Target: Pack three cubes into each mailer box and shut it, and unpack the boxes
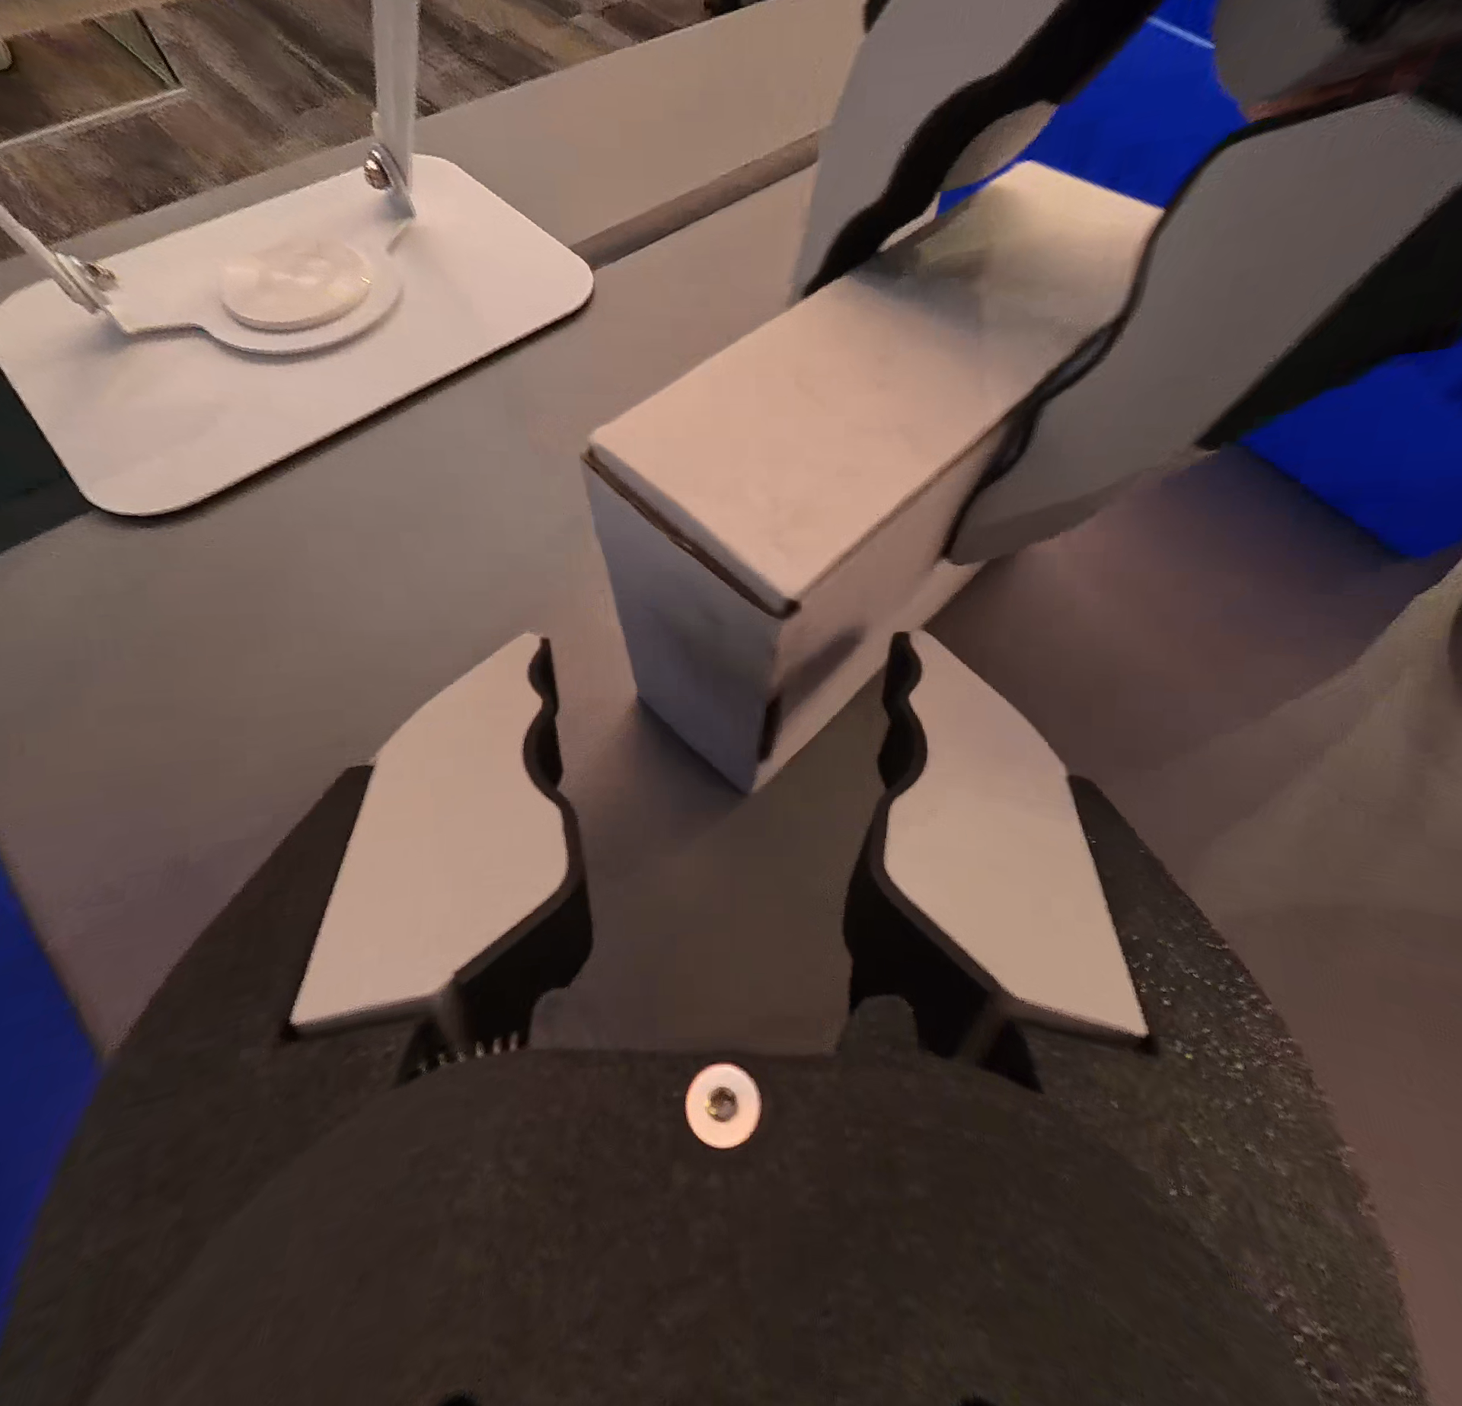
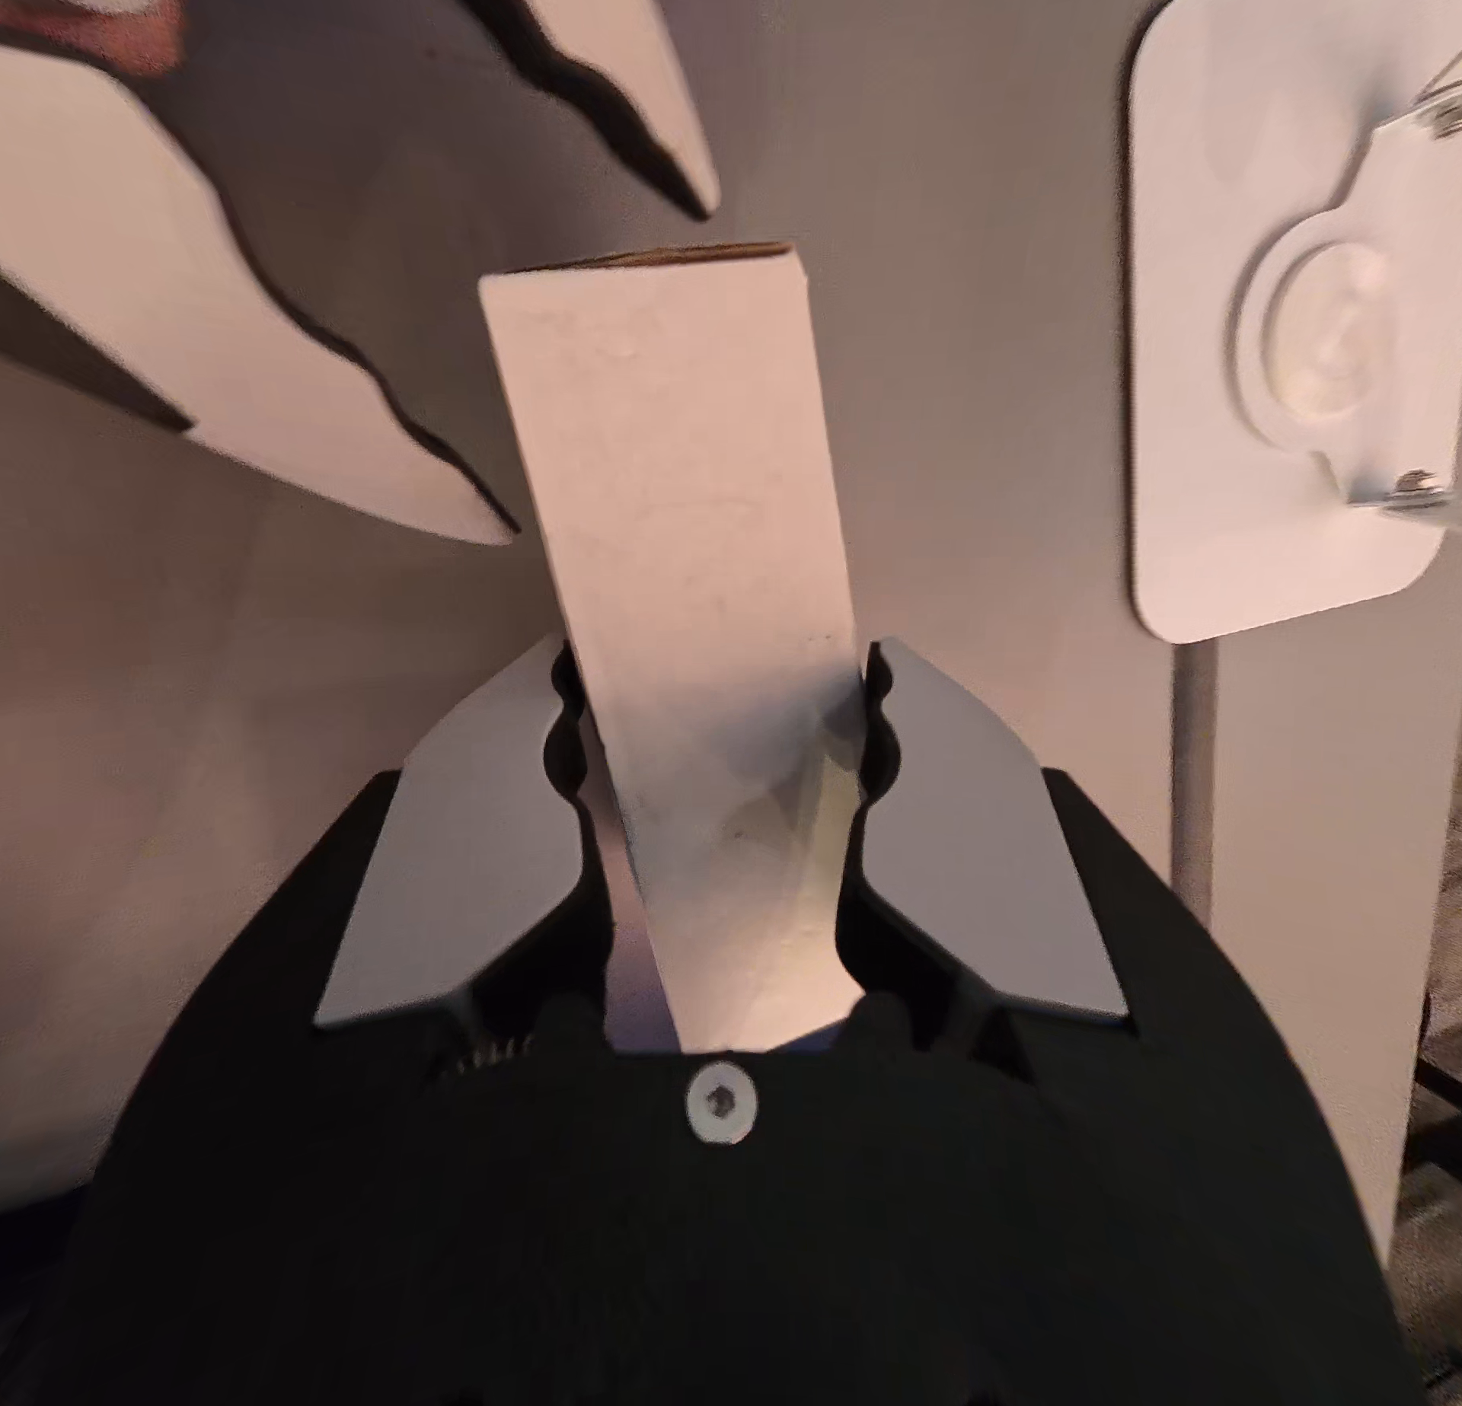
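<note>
The left gripper has its two fingers spread wide apart, and nothing sits between them. The right gripper squeezes the far end of the white box, one finger pressed on each side, and reaches in from across.

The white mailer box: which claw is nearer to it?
Right. The right claw straddles the white mailer box at its far end; the left claw is open, just short of its near end.

White stand base on grey counter; blue surface beyond; patterned floor behind.
</note>
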`<state>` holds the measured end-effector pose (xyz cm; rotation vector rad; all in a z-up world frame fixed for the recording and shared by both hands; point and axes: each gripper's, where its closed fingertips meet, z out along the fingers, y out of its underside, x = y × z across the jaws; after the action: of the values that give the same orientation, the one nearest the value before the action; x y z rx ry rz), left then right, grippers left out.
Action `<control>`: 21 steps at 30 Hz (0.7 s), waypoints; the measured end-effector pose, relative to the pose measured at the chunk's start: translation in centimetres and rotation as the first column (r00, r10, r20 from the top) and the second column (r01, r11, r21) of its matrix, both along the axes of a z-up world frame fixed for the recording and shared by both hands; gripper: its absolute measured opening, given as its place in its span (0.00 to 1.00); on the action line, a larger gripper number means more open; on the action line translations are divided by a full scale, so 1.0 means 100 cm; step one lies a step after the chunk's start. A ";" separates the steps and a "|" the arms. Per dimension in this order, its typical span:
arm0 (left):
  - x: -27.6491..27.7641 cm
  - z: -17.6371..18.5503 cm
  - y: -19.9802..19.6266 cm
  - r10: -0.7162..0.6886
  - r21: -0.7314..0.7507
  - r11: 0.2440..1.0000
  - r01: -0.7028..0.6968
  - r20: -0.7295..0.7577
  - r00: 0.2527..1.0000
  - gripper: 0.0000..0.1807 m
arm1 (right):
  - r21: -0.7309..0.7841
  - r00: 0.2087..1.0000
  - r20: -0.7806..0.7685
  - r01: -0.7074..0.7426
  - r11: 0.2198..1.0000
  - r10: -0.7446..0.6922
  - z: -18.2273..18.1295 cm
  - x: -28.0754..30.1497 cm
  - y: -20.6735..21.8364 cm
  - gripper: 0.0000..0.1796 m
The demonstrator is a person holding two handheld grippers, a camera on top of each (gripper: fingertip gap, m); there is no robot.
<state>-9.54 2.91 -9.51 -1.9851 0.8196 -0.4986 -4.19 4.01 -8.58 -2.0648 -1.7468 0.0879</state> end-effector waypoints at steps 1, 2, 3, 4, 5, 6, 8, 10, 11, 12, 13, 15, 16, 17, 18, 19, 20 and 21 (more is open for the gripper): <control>0.002 -0.002 -0.003 -0.011 0.003 1.000 0.011 0.002 1.000 0.46 | -0.003 1.000 0.011 -0.009 1.000 0.009 0.000 0.005 -0.008 0.38; 0.008 -0.001 -0.009 -0.042 0.012 0.999 0.041 0.011 0.999 0.47 | -0.002 1.000 0.023 -0.022 1.000 0.022 0.000 0.010 -0.017 0.38; 0.013 0.001 -0.016 -0.076 0.027 0.997 0.075 0.017 0.997 0.49 | 0.000 0.999 0.037 -0.040 0.999 0.040 0.000 0.016 -0.027 0.38; 0.019 0.003 -0.021 -0.107 0.051 0.993 0.106 0.020 0.994 0.52 | 0.010 0.997 0.047 -0.067 0.998 0.066 0.000 0.020 -0.035 0.38; 0.027 0.008 -0.028 -0.155 0.080 0.985 0.152 0.033 0.987 0.54 | 0.024 0.994 0.049 -0.095 0.995 0.094 0.000 0.022 -0.043 0.38; 0.034 0.013 -0.034 -0.199 0.115 0.975 0.192 0.050 0.979 0.56 | 0.040 0.992 0.045 -0.116 0.992 0.114 0.001 0.023 -0.049 0.38; 0.045 0.020 -0.046 -0.275 0.180 0.949 0.259 0.071 0.959 0.57 | 0.083 0.991 0.021 -0.137 0.987 0.135 0.002 0.024 -0.055 0.38; 0.052 0.020 -0.056 -0.340 0.236 0.919 0.317 0.065 0.938 0.55 | 0.103 0.987 -0.005 -0.159 0.982 0.160 0.002 0.023 -0.056 0.38; 0.055 0.017 -0.059 -0.352 0.268 0.906 0.327 0.051 0.935 0.54 | 0.095 0.986 -0.023 -0.161 0.982 0.164 0.002 0.022 -0.055 0.38; 0.056 0.014 -0.058 -0.346 0.299 0.899 0.321 0.033 0.938 0.54 | 0.089 0.984 -0.041 -0.167 0.982 0.171 0.002 0.022 -0.054 0.38; 0.057 0.011 -0.056 -0.328 0.331 0.893 0.304 0.017 0.945 0.56 | 0.088 0.982 -0.054 -0.177 0.980 0.182 0.002 0.022 -0.054 0.38; 0.058 0.012 -0.051 -0.305 0.380 0.881 0.282 0.001 0.952 0.55 | 0.083 0.980 -0.055 -0.184 0.979 0.189 0.002 0.022 -0.054 0.38; 0.059 0.012 -0.049 -0.302 0.387 0.879 0.278 0.000 0.953 0.55 | 0.084 0.980 -0.051 -0.189 0.978 0.194 0.001 0.022 -0.054 0.38; 0.060 0.009 -0.047 -0.300 0.382 0.881 0.279 -0.005 0.954 0.57 | 0.087 0.978 -0.048 -0.199 0.976 0.203 0.002 0.021 -0.055 0.38; 0.061 0.006 -0.046 -0.299 0.366 0.886 0.284 -0.017 0.954 0.59 | 0.089 0.975 -0.050 -0.211 0.973 0.216 0.002 0.020 -0.057 0.38; 0.061 0.004 -0.044 -0.291 0.353 0.892 0.282 -0.028 0.956 0.60 | 0.093 0.972 -0.053 -0.221 0.971 0.227 0.002 0.019 -0.058 0.38; 0.061 0.003 -0.042 -0.288 0.347 0.895 0.281 -0.032 0.957 0.58 | 0.096 0.971 -0.053 -0.226 0.969 0.232 0.002 0.018 -0.059 0.38; 0.061 0.003 -0.041 -0.291 0.345 0.895 0.283 -0.029 0.956 0.54 | 0.098 0.971 -0.050 -0.227 0.969 0.232 0.002 0.018 -0.060 0.38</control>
<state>-3.42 -1.18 -9.20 -1.5394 1.1137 -0.5057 -2.40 -1.98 -8.41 -1.7709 -1.9092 0.1363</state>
